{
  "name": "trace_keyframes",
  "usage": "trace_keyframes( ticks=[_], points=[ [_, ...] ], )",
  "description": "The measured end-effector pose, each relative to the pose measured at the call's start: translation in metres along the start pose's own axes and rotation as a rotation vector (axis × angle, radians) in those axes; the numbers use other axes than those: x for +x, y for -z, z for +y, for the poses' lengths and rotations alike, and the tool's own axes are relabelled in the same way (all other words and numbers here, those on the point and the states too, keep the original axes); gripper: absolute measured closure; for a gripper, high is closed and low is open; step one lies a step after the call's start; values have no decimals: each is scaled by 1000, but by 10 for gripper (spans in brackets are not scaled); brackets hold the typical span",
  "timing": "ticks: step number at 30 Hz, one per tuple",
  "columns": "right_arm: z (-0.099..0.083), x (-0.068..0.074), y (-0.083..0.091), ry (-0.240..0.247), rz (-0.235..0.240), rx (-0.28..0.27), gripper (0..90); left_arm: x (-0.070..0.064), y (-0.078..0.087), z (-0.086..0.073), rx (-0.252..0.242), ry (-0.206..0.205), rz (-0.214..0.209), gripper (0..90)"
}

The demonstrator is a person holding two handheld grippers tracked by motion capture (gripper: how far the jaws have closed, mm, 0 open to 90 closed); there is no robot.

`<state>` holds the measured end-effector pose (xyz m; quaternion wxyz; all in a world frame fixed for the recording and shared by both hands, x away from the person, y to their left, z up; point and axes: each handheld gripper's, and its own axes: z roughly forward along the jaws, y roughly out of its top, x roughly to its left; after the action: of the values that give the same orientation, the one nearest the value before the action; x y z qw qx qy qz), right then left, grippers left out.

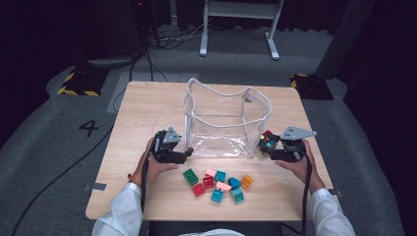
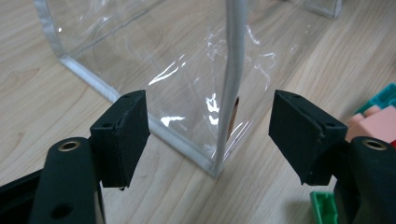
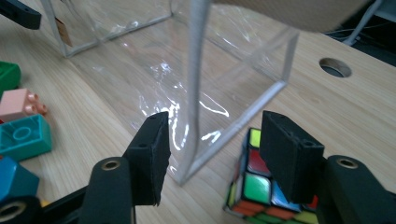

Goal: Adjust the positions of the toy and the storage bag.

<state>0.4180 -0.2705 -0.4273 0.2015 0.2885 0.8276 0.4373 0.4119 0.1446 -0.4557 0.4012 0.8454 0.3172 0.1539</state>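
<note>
I'm bringing my left gripper (image 2: 210, 135) & right gripper (image 3: 212, 154), both w/ jaws open, to the front corners of the clear bag (image 1: 221, 120) mid-table, prob. to steady it for loading blocks (image 1: 219, 184).

Black numeral "4" (image 1: 88, 128) on the grey floor (image 1: 54, 147) off the table's (image 1: 147, 105) left edge, small tag on the clear bag (image 2: 232, 116) unreadable
</note>
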Motion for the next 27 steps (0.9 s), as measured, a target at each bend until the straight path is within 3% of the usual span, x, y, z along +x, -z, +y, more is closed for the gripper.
trace_keyframes(
  ticks=[1, 2, 5, 7, 12, 13, 14, 15, 17, 19, 21, 27],
  points=[
    [2, 2, -3, 4, -1, -2, 433, -2, -2, 2, -25, 23, -7, 297],
    [3, 3, -5, -5, 1, -3, 430, -1, -2, 4, -33, 20, 9, 307],
    [6, 5, -12, -11, -4, -4, 435, -2, -4, 7, -46, 29, 4, 334],
    [7, 7, -18, -9, 2, 4, 456, -2, -5, 9, -60, 15, 20, 427],
    [7, 9, -28, -1, 27, 12, 594, -3, -11, 12, -64, 2, -1, 558],
    [6, 11, -31, 10, 41, 11, 670, -3, -12, 13, -58, -17, -5, 629],
    [6, 14, -32, 21, 44, 22, 679, -3, -12, 13, -58, -17, -5, 676],
    [6, 16, -33, 39, 21, 26, 710, -5, -13, 14, -52, -44, -5, 714],
    [6, 19, -33, 37, 15, 27, 742, -6, -13, 14, -47, -55, 6, 769],
    [4, 17, -31, 41, 12, 13, 816, -5, -9, 12, -53, -67, 7, 799],
    [3, 17, -31, 38, 11, 8, 829, -5, -9, 11, -62, -51, -5, 811],
    [-1, 18, -30, 34, 34, -18, 867, -4, -5, 6, -55, -61, -4, 839]
  ],
)
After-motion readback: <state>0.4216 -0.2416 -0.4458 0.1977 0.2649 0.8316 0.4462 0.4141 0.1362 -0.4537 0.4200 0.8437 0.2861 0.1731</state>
